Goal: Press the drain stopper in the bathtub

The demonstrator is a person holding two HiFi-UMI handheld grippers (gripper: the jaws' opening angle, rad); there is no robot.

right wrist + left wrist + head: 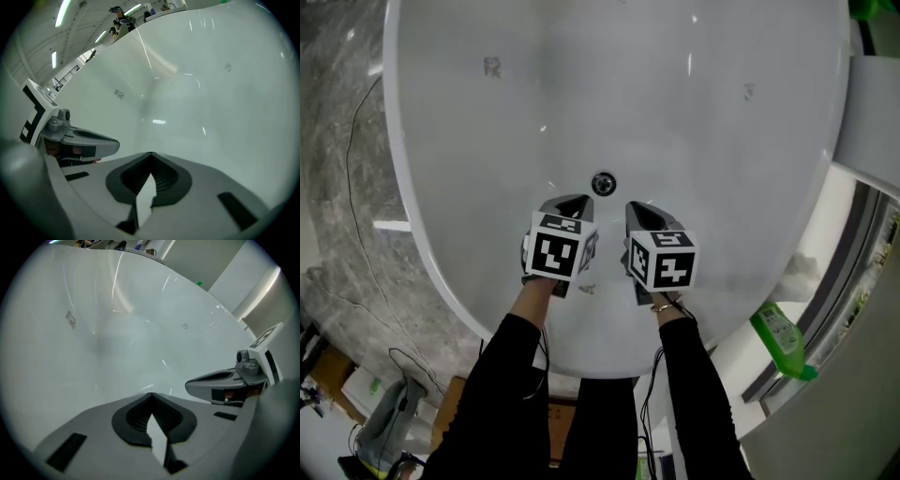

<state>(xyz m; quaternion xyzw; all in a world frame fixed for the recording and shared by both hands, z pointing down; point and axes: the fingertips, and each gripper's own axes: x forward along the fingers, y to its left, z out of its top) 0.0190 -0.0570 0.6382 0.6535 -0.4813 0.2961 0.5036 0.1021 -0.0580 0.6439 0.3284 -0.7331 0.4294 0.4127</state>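
Observation:
The white bathtub (487, 141) fills the head view, with the round metal drain stopper (603, 183) set in its floor. My left gripper (579, 201) hovers just below-left of the stopper, jaws closed together and empty. My right gripper (635, 207) sits just below-right of it, likewise shut with nothing held. Neither touches the stopper. In the left gripper view the left gripper (151, 395) points at bare tub wall, with the right gripper (188, 386) beside it. The right gripper view shows the right gripper (151, 154) and the left gripper (116, 143). The stopper is hidden in both gripper views.
A green bottle (784, 338) stands on the ledge at the right of the tub. Cables (358, 187) trail over the marble floor on the left. Boxes and a bag (384, 403) lie at the lower left.

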